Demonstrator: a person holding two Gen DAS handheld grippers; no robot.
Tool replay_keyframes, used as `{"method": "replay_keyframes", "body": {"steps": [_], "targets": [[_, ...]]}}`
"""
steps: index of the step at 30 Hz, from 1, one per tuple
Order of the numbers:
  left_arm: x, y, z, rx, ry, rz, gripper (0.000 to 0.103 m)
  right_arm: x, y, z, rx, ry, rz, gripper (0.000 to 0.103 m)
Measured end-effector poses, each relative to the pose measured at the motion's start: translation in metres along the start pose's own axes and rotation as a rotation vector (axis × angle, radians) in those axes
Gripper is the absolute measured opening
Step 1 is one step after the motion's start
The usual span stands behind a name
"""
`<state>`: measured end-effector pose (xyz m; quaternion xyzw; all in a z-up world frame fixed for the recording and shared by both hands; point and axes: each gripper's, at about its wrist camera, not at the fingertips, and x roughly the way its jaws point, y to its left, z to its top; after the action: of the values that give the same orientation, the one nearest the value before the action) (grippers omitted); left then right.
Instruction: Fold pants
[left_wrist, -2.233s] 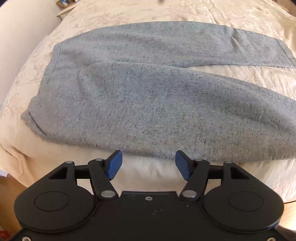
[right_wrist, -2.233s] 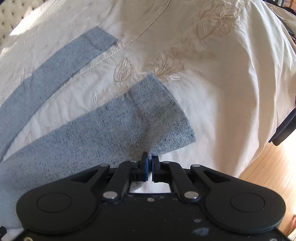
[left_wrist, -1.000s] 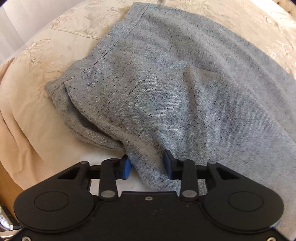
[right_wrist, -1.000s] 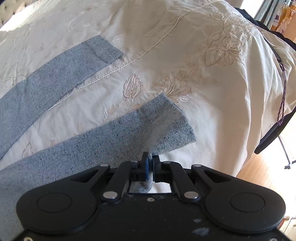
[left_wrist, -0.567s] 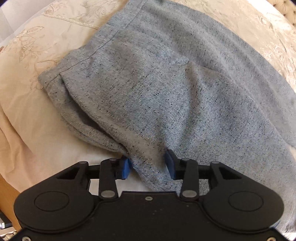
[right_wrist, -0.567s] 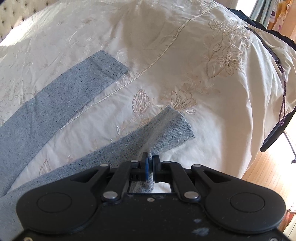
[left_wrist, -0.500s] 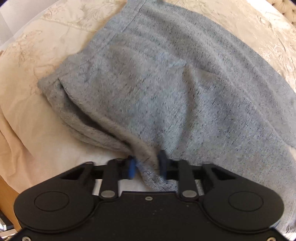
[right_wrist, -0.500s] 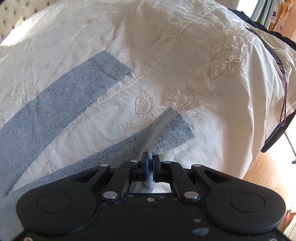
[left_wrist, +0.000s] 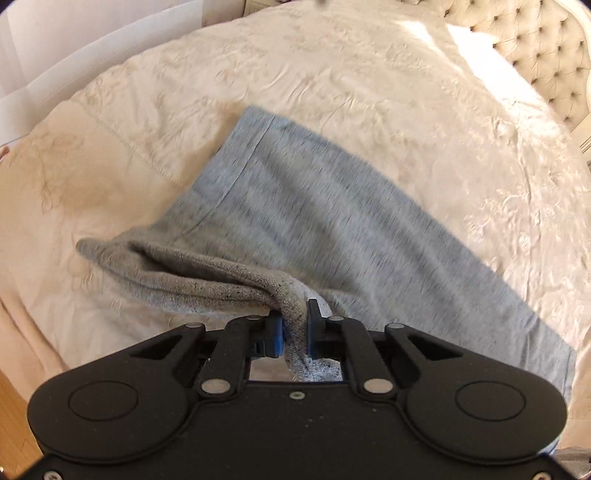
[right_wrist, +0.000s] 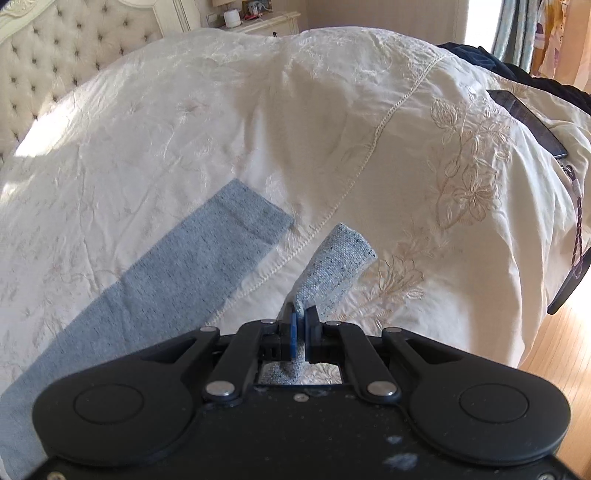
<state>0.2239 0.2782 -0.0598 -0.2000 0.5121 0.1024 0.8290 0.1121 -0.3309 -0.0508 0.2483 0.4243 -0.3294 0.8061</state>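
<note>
Covering bed: cream embroidered bedspread (right_wrist: 332, 122); tufted headboard (left_wrist: 535, 48).

pants (left_wrist: 314, 221): grey flecked knit, matt | bedspread (right_wrist: 258, 110): cream embroidered cloth | floor (right_wrist: 554, 343): glossy wood

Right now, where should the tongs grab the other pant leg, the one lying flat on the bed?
Probably at its hem end, coming down from above onto a corner. The flat leg lies spread on the bedspread with that edge free. Both tongs are busy, though: the right tongs pinch the lifted leg's cuff, the left tongs the waist end.
</note>
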Motion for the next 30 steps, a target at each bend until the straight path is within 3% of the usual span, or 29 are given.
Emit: {"method": "replay_keyframes", "body": {"steps": [6,15,22,30], "targets": [[-0.014,-0.004,-0.01,0.042,-0.017,0.015,0.014,-0.015,0.001,0.003,0.036,-0.061,0.004,0.004],[-0.028,0.013,-0.043,0.04,0.109,0.108,0.013,-0.023,-0.032,-0.017,0.101,0.028,-0.061,0.004],[-0.018,-0.014,-0.009,0.033,0.082,0.13,0.013,-0.002,-0.014,0.013,0.094,0.049,-0.007,0.004],[0.043,-0.06,0.047,-0.007,0.011,0.181,0.013,0.083,0.039,0.063,0.075,0.085,0.052,0.004]]}}
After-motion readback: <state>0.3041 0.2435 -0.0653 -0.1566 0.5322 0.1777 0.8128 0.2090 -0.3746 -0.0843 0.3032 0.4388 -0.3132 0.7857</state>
